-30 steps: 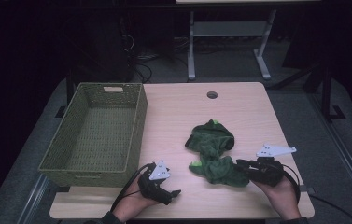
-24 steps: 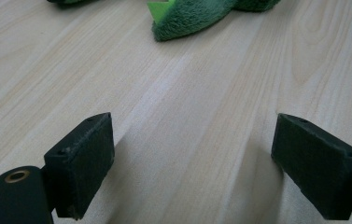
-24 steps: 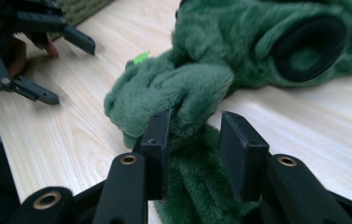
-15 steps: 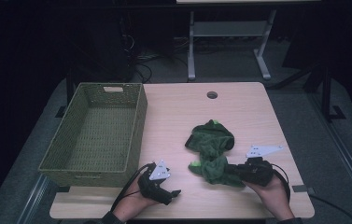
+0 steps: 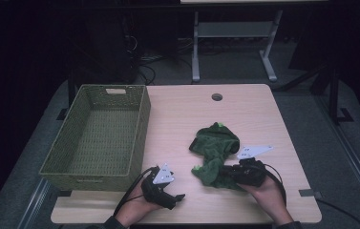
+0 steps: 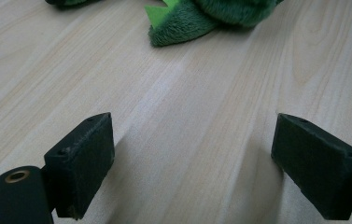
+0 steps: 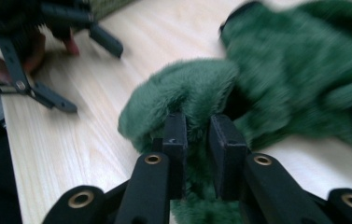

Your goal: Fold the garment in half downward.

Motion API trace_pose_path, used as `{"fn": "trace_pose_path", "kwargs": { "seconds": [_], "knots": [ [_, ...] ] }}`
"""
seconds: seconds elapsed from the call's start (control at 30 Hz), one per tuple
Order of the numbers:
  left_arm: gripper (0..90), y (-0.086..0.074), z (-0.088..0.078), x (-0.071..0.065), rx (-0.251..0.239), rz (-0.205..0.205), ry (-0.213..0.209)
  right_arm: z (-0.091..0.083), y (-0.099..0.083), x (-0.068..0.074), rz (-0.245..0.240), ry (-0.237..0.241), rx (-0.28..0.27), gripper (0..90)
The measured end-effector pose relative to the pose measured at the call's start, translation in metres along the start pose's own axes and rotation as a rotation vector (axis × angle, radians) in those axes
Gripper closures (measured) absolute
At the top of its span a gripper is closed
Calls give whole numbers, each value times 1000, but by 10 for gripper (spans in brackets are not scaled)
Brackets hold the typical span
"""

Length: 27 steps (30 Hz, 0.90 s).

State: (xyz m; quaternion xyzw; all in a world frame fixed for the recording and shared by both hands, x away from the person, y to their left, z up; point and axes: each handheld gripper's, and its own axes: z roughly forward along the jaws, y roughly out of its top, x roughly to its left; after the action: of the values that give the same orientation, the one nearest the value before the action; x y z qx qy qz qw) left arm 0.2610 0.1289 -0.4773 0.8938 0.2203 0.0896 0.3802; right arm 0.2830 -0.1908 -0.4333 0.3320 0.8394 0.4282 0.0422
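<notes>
High view: a green plush toy [image 5: 214, 153] lies on the wooden table [image 5: 259, 109], toward its near right corner, with its long axis running roughly from the far side of the table back to the near edge. Its near end sits in the right gripper [image 5: 230, 172], which comes in level from the right, across that axis. In the right gripper view the two black pads stand close together with a fold of green fur [image 7: 197, 121] pinched between them; the jaws closed tight and have just eased a little, yet the fur is between them and the pads press on it. Most of the toy lies beyond and to the far side of that grip, flat on the table.

At the near edge, the left gripper [image 5: 177, 197] rests left of the toy and just in front of the basket's near right corner. In the left gripper view its jaws stand wide apart over bare wood, and the toy's frilled edge [image 6: 183, 21] lies ahead of it, apart from the pads.

A woven green basket [image 5: 139, 125] stands empty along the left edge. It lies to the left of the toy and farther from the right hand than from the left, so I judge that carrying the toy there means a lift and a long sweep left, past the left gripper.
</notes>
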Motion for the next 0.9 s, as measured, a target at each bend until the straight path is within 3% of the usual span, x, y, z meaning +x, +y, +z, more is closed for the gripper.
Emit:
{"fn": "trace_pose_path", "kwargs": {
  "seconds": [0.1,0.2,0.27,0.47,0.67,0.77,0.9],
  "knots": [
    [125,0,0,0,-2,-1,1,-13,8,2,-7,-24,-49,746],
    [124,0,0,0,-3,3,2,-15,17,4,-28,-31,-83,859],
    [124,0,0,0,-2,3,2,-7,19,4,-49,-29,-61,898],
    [124,0,0,1,1,7,2,29,13,0,-61,-59,71,899],
    [124,0,0,0,1,5,2,51,10,-2,-94,-97,173,900],
    [124,0,0,0,1,1,1,46,11,-1,-84,-96,146,858],
    [124,0,0,0,0,3,0,21,14,-3,-70,-98,72,760]
  ]
}}
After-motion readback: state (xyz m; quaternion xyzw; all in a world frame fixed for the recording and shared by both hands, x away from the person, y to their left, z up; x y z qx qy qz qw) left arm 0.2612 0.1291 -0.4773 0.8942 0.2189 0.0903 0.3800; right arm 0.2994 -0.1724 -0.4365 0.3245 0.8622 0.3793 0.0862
